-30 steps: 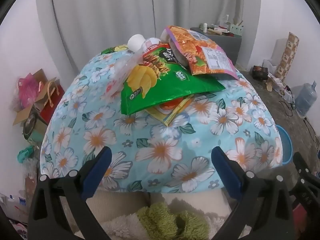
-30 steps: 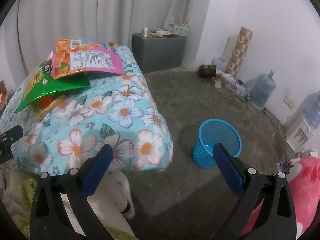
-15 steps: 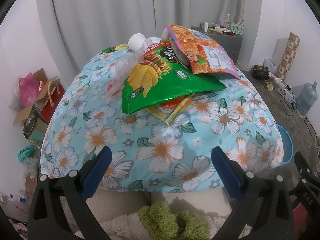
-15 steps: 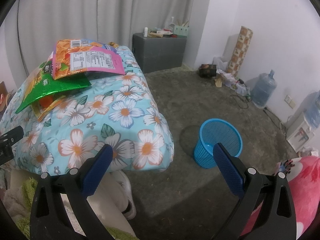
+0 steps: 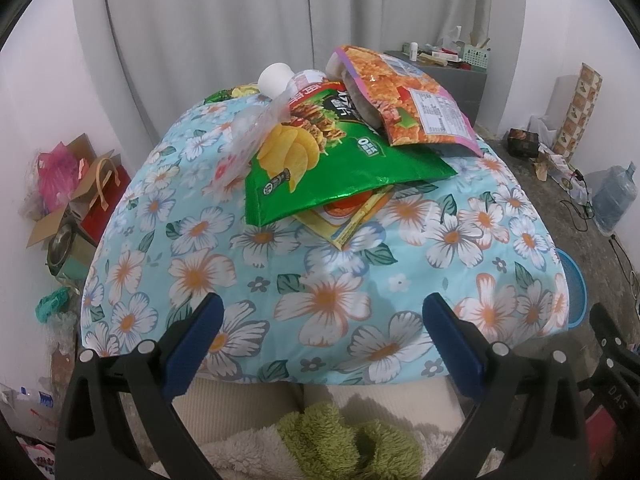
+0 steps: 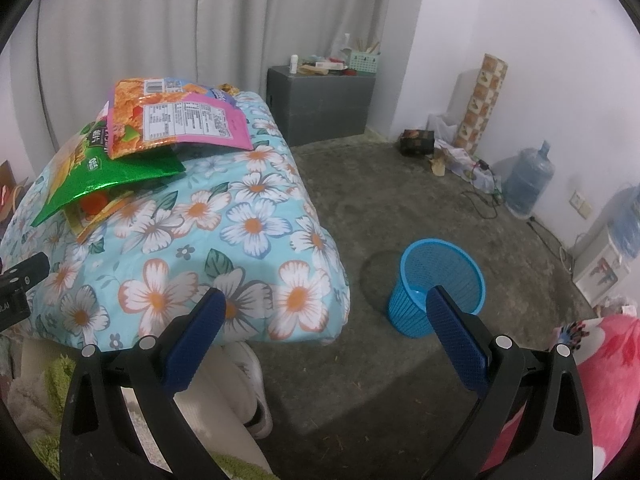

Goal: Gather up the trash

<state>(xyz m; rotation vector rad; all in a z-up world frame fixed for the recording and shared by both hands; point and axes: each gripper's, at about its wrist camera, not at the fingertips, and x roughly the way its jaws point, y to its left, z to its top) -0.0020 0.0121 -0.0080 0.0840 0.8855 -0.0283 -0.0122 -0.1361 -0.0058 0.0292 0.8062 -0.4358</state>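
Observation:
On a floral blue tablecloth (image 5: 320, 280) lies a pile of trash: a green chip bag (image 5: 332, 160), an orange and pink snack bag (image 5: 412, 100) on top of it, a yellow wrapper (image 5: 352, 220) underneath, a clear plastic bag (image 5: 244, 140) and a white-capped bottle (image 5: 276, 78) behind. My left gripper (image 5: 320, 320) is open, near the table's front edge, well short of the pile. My right gripper (image 6: 324, 312) is open over the table's right corner, with the green chip bag (image 6: 100, 176) and snack bag (image 6: 172, 120) far left. A blue mesh bin (image 6: 438, 284) stands on the floor.
A grey cabinet (image 6: 320, 104) with small items stands at the back by the curtain. A water jug (image 6: 528, 184), cables and a patterned roll (image 6: 482, 104) line the right wall. Boxes and bags (image 5: 68, 200) crowd the floor on the left. A pink blanket (image 6: 608, 380) is at the lower right.
Both views have shifted only slightly; the table and bin sit a touch lower and nearer. Both grippers stay open and nothing has been picked up.

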